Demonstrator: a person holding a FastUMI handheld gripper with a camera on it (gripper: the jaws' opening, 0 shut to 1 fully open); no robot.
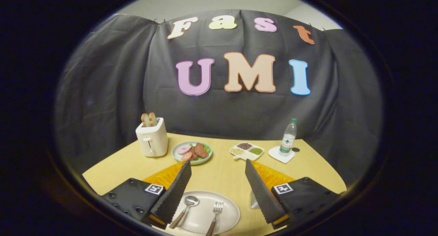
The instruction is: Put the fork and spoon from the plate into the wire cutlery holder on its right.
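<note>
Two ridged fingers of the tongs (218,171) stand wide apart above a pale yellow wooden counter (222,174), holding nothing. Between and below them lies an oval cream-coloured plate (229,213), near the counter's front. On the plate rest a metal spoon with a wooden handle (184,206) and, just beside it to the right, a metal fork with a wooden handle (215,217), both with their heads pointing away from the tongs. To the right of the plate, a small part of the wire cutlery holder (254,202) shows from behind the right finger; most of it is hidden. Beyond the fingers, at the far side of the counter, stand a white toaster with two slices of bread in it (151,138), a round pale green plate of sliced food (192,152), a white divided dish of grains (247,150), and a clear plastic water bottle with a green cap (288,136) upright on a square white coaster (281,154).
</note>
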